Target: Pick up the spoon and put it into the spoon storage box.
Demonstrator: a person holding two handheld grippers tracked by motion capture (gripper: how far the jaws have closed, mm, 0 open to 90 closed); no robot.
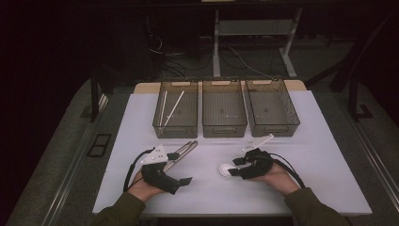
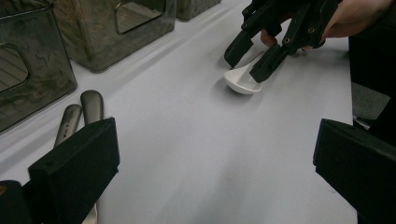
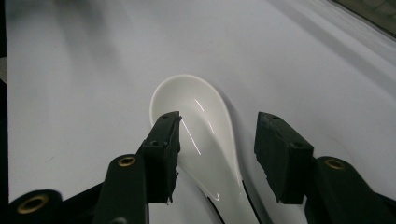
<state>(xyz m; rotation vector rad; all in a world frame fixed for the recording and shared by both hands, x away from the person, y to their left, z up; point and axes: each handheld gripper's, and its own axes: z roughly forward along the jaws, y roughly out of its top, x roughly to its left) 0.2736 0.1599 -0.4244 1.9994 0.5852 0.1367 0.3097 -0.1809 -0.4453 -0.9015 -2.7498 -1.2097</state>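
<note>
Right gripper (image 3: 217, 158) jaws apart, straddling spoon (image 3: 201, 126), pads not pressing; center handle between pads before closing. Left gripper (image 2: 215, 172) open, idle.

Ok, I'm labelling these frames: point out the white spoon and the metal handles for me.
white spoon (image 3: 196, 121), right gripper view, on its bowl.
metal handles (image 2: 92, 105), left gripper view, on the rounded end of one.

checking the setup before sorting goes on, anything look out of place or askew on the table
Nothing looks spilled or damaged. The white spoon lies flat between the right gripper's jaws. Two metal utensils lie side by side by the left gripper, and the three bins stand in a straight row.
</note>
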